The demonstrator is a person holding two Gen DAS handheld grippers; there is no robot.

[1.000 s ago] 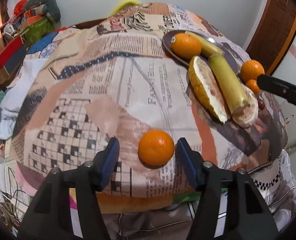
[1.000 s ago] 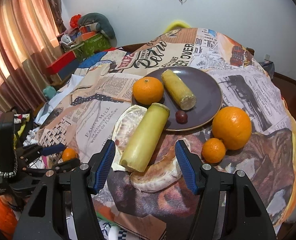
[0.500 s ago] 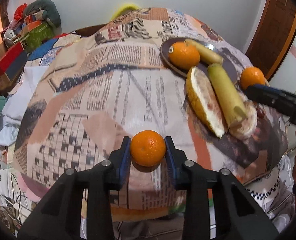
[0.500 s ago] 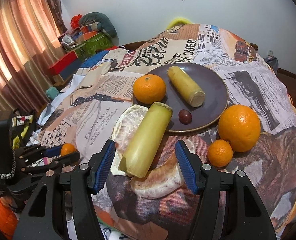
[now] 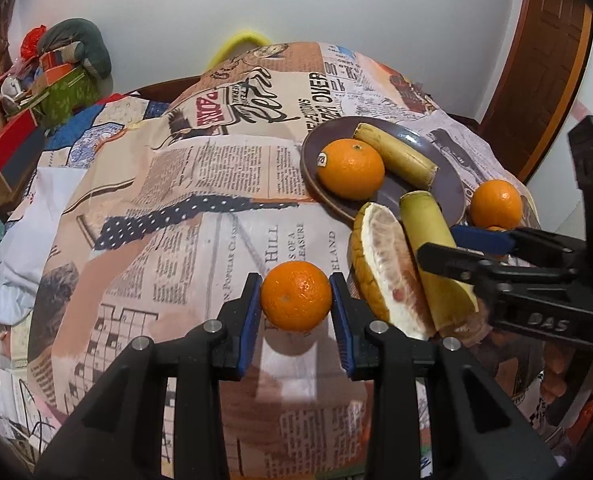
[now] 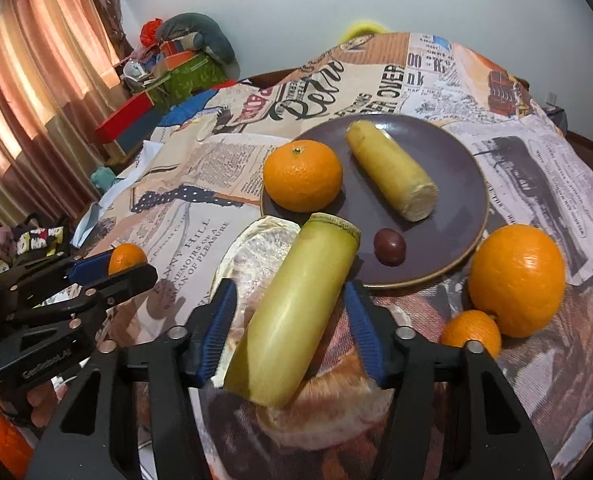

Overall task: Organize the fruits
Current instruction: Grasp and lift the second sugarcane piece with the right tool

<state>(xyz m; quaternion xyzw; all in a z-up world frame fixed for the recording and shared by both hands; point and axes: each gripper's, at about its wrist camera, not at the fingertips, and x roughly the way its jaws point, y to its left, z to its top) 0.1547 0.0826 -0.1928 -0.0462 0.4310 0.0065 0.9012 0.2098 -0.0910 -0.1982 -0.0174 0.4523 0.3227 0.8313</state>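
Now left claw (image 5: 296, 298) lifted with tangerine (image 5: 295, 296), right claw (image 6: 290, 320) advanced

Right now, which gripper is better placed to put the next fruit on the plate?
Left. The left gripper is shut on the small orange, ready to carry to the plate. The right gripper only straddles the sugarcane piece, open.

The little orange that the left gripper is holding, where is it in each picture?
Left wrist view: the small orange sits low in the middle, pinched between the left gripper's blue fingers.
Right wrist view: the same orange peeks out at the far left, mostly hidden behind the left gripper.
Shared landmark: the dark purple plate, right of the orange in both views.
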